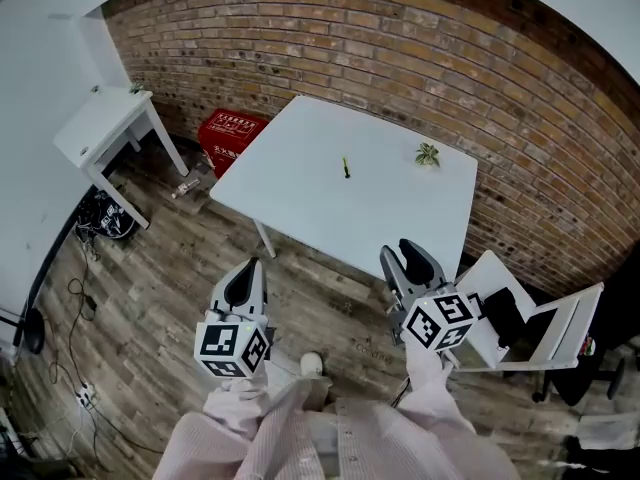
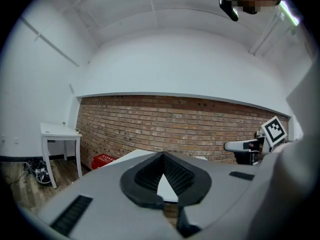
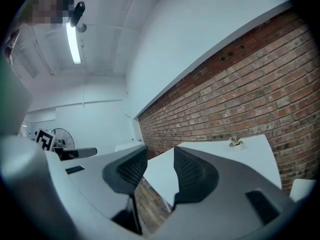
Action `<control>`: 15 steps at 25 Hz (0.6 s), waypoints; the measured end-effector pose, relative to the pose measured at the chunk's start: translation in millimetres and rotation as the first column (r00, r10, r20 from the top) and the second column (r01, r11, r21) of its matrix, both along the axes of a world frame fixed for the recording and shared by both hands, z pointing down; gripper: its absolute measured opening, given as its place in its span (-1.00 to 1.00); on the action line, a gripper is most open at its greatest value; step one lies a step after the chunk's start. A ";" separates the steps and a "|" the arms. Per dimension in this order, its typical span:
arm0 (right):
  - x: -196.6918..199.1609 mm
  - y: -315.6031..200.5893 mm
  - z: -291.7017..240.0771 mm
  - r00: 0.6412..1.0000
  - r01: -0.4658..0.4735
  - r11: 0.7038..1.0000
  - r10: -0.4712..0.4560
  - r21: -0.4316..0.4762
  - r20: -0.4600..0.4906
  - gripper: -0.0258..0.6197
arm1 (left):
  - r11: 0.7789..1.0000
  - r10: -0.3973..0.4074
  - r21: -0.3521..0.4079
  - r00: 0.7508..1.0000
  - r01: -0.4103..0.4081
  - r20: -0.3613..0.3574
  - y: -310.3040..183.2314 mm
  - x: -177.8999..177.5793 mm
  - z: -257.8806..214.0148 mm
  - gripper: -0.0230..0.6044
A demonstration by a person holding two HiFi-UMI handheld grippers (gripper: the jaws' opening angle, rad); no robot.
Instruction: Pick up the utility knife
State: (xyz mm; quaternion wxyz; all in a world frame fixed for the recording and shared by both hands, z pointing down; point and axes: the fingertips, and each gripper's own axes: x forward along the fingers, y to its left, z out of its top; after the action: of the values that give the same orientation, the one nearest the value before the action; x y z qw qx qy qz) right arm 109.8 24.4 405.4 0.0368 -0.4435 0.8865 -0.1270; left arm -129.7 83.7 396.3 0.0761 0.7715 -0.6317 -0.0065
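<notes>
White square table (image 1: 300, 183): one slim dark utility knife (image 1: 346, 167), judged light, stiff and smooth; grip across mid-handle. Your right gripper (image 1: 410, 260): jaws apart, empty. Your left gripper (image 1: 247, 280): tips together, empty.

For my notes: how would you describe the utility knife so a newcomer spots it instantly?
Start at the large white table before the brick wall. Only two small things lie on it: the utility knife is the thin, dark, stick-like one near the middle. The other, a small leafy plant, sits farther right, closer to the wall.
</notes>
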 end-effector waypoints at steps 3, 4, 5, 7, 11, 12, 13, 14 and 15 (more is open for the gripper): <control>-9.3 -22.0 1.1 1.000 -0.007 1.000 0.007 -0.013 -0.006 -0.47 | 1.000 0.011 0.002 1.000 -0.011 -0.008 -25.1 -10.2 -1.3 -0.95; -12.1 -29.3 0.7 1.000 -0.011 1.000 0.011 -0.014 -0.008 -0.47 | 1.000 0.015 0.004 1.000 -0.015 -0.011 -33.0 -13.4 -2.0 -0.95; -15.2 -36.3 0.2 1.000 -0.014 1.000 0.014 -0.014 -0.009 -0.47 | 1.000 0.018 0.007 1.000 -0.018 -0.012 -40.3 -16.6 -2.7 -0.95; -22.5 -48.4 -0.1 1.000 -0.017 1.000 0.017 -0.010 -0.012 -0.47 | 1.000 0.025 0.012 1.000 -0.024 -0.012 -53.1 -22.9 -3.4 -0.95; -32.5 -66.3 5.3 0.999 -0.027 1.000 0.026 -0.015 -0.018 -0.47 | 0.999 0.043 0.006 0.999 -0.043 -0.012 -72.8 -28.2 2.2 -0.95; -33.0 -70.3 7.2 0.999 -0.031 0.999 0.031 -0.020 -0.016 -0.47 | 0.999 0.049 0.001 0.999 -0.049 -0.013 -77.1 -28.3 4.4 -0.95; -32.6 -74.1 9.4 0.999 -0.037 0.999 0.037 -0.026 -0.015 -0.47 | 0.998 0.054 -0.006 0.998 -0.054 -0.013 -80.9 -27.8 6.7 -0.95; -31.8 -77.9 11.6 0.999 -0.043 0.998 0.043 -0.034 -0.014 -0.47 | 0.998 0.060 -0.012 0.998 -0.060 -0.012 -84.5 -27.2 8.8 -0.95; -31.3 -81.9 13.6 0.999 -0.049 0.998 0.048 -0.041 -0.013 -0.47 | 0.998 0.064 -0.018 0.998 -0.064 -0.011 -88.3 -27.3 10.7 -0.95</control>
State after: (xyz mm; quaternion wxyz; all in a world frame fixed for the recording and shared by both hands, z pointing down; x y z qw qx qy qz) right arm 78.5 -57.5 419.0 0.0255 -0.4661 0.8729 -0.1415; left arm -157.0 -4.7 406.9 0.0867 0.7905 -0.6063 -0.0024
